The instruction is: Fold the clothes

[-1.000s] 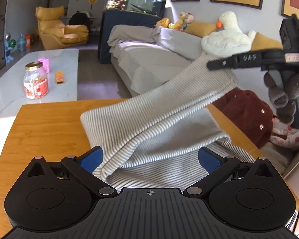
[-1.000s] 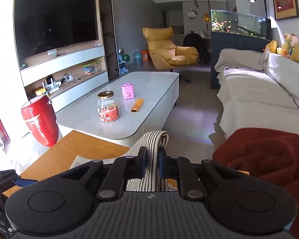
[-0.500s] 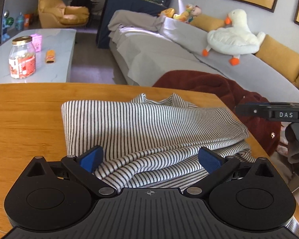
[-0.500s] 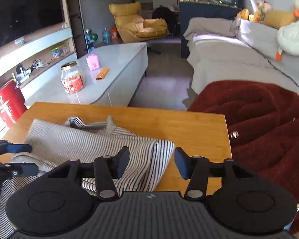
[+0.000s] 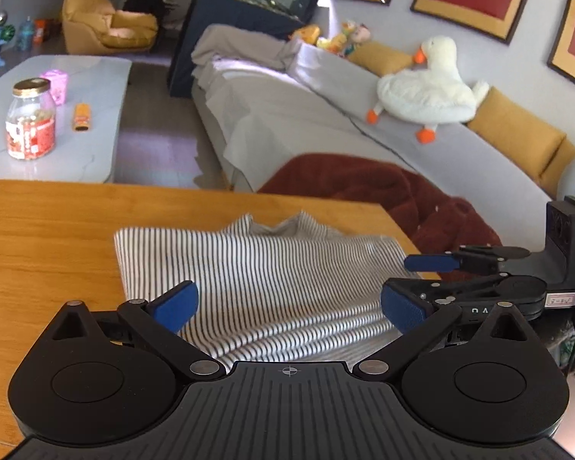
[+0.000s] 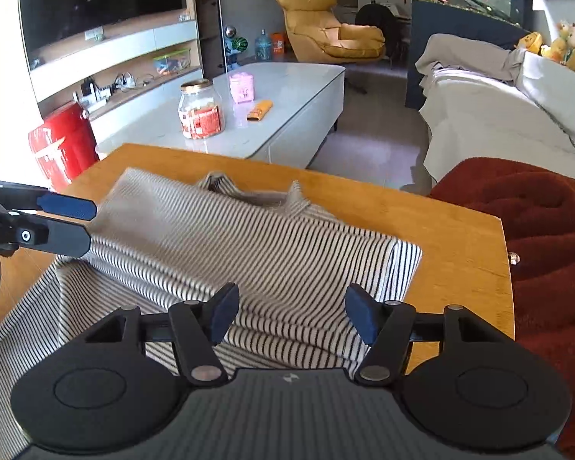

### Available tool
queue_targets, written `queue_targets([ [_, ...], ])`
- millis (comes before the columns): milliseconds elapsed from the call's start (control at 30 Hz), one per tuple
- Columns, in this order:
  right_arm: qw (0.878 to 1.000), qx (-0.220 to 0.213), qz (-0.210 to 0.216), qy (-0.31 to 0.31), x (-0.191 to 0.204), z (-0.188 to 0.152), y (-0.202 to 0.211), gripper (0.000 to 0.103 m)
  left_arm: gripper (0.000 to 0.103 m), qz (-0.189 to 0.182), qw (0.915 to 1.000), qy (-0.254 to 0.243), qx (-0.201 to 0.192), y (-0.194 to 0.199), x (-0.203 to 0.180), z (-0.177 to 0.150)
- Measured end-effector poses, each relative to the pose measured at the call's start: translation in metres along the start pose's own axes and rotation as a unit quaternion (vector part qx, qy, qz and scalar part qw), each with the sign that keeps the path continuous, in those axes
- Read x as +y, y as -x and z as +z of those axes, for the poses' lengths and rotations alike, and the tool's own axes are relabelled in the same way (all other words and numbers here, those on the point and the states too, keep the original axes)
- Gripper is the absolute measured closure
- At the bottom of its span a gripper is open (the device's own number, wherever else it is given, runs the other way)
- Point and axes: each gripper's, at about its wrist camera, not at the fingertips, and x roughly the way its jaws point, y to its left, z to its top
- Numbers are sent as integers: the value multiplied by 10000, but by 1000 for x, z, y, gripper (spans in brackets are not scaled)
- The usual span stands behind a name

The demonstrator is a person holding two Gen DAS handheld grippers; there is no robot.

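On the orange-brown wooden table (image 5: 50, 237) lies the black-and-white striped knit garment (image 5: 264, 283), folded over itself into a rough rectangle with its collar bunched at the far edge. In the right wrist view the same garment (image 6: 249, 245) spreads from the table's near left corner toward its right side, and a folded edge sits short of the table's right rim.

The left gripper (image 5: 289, 306) hovers low over the near part of the garment, its blue-padded fingers (image 5: 176, 303) spread wide with nothing between them. The right gripper (image 6: 289, 312) is likewise released, its fingers parted above the striped cloth and holding nothing. Seen from the left wrist camera, the right gripper (image 5: 418, 280) reaches in from the right beside the garment's edge; whether it touches the cloth cannot be told.

Past the table's right edge sits a dark red fluffy blanket (image 6: 548, 230). Beyond it runs a grey covered sofa (image 5: 287, 115) bearing a white plush goose (image 5: 429, 88). To the left stands a pale marble coffee table (image 6: 287, 88) carrying a glass jar with a red label (image 6: 200, 111), a small pink box (image 6: 242, 87) and an orange packet (image 6: 260, 110).
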Motion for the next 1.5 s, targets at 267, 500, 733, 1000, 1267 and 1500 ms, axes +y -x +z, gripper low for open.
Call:
queue_targets([
  [267, 9999, 83, -69, -41, 0, 31, -53, 68, 0, 1279, 9904, 124, 517, -35, 29, -21],
  [500, 9996, 240, -148, -28, 2, 55, -106, 67, 0, 1145, 9923, 190, 438, -24, 44, -20],
  [733, 9989, 273, -299, 227, 13, 65, -125, 97, 0, 1019, 9932, 369, 419, -22, 49, -16],
  [1000, 9972, -615, 425, -96, 30, 60, 4, 98, 0, 651, 9940, 708, -513, 55, 49, 6],
  [1267, 9944, -7, 1040, -202, 70, -38, 76, 98, 0, 501, 9976, 252, -400, 69, 11, 7],
  [1500, 9916, 450, 1196, -217, 75, -85, 99, 97, 0, 803, 9954, -414, 314, 57, -11, -26],
])
